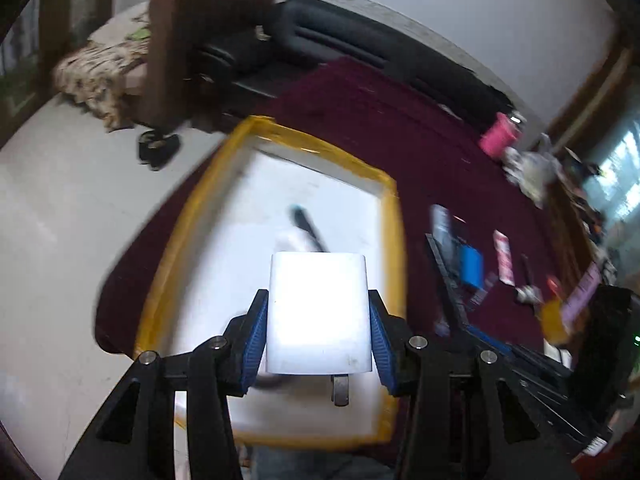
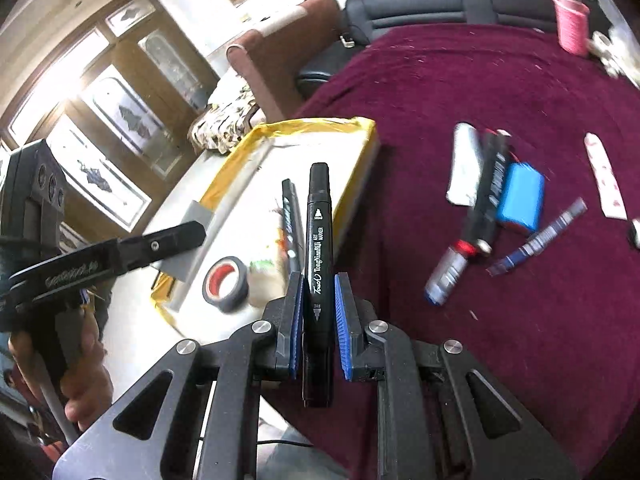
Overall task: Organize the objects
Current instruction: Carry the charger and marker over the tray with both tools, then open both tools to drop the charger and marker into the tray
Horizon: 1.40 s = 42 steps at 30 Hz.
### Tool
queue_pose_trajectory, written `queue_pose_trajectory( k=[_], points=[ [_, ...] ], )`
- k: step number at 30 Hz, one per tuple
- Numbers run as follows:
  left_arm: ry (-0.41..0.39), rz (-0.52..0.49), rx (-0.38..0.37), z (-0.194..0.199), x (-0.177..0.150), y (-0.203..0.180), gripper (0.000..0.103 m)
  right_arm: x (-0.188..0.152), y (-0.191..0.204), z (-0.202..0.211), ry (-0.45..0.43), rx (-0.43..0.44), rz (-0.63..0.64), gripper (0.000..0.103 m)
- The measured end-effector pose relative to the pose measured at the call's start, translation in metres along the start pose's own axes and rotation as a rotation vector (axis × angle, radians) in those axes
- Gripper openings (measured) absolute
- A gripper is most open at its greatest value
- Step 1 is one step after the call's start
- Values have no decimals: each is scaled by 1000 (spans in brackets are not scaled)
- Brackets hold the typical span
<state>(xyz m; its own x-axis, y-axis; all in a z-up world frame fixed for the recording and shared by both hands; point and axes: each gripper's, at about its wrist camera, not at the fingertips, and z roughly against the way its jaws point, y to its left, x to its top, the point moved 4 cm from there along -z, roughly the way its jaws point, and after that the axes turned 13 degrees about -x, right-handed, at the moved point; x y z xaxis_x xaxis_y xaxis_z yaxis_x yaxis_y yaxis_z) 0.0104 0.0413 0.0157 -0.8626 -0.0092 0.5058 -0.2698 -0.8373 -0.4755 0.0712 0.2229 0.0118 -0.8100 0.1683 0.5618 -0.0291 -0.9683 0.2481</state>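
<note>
Left gripper (image 1: 318, 320) pinches a white charger (image 1: 319, 314), right gripper (image 2: 317, 312) a black marker (image 2: 317, 280); both probably bound for the yellow-rimmed tray (image 2: 360, 168).

Brown armchair (image 2: 276, 60), black sofa (image 2: 460, 4), wooden glass-fronted cabinet (image 2: 132, 92) behind.

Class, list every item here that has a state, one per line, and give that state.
Left tongs: shut on the white charger.
Right tongs: shut on the black marker, cap on.
Yellow-edged tray: holds a tape roll and a pen.
Blue battery pack: lying on the maroon cloth.
</note>
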Motion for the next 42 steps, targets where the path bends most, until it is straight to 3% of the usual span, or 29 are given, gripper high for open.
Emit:
queue_pose_trajectory(
  k=[8,17,28,31,34,37,39,41,42],
  points=[
    [53,20,70,-42,21,39,46,38,33,-51,46,-13,68,15],
    [113,-22,132,-67,23,47,46,60,44,-113,134,-79,104,16],
    [176,-62,230,-72,15,42,47,57,57,-127,127,-205,227,16],
    [157,-44,214,-68,17,43,49,56,56,-129,119,-198,230,16],
    [124,-20,195,-59,15,45,54,56,53,-127,104,-137,199,16],
    [22,-5,162,-36,14,39,63,56,46,-115,70,-84,149,17],
    [-90,-44,148,-16,9,24,76,55,40,-97,26,-45,118,23],
    [-160,-88,169,-4,6,10,78,49,34,-77,-9,8,91,48],
    [-174,-120,175,0,1,0,78,45,28,-65,-24,14,72,48]
  ],
)
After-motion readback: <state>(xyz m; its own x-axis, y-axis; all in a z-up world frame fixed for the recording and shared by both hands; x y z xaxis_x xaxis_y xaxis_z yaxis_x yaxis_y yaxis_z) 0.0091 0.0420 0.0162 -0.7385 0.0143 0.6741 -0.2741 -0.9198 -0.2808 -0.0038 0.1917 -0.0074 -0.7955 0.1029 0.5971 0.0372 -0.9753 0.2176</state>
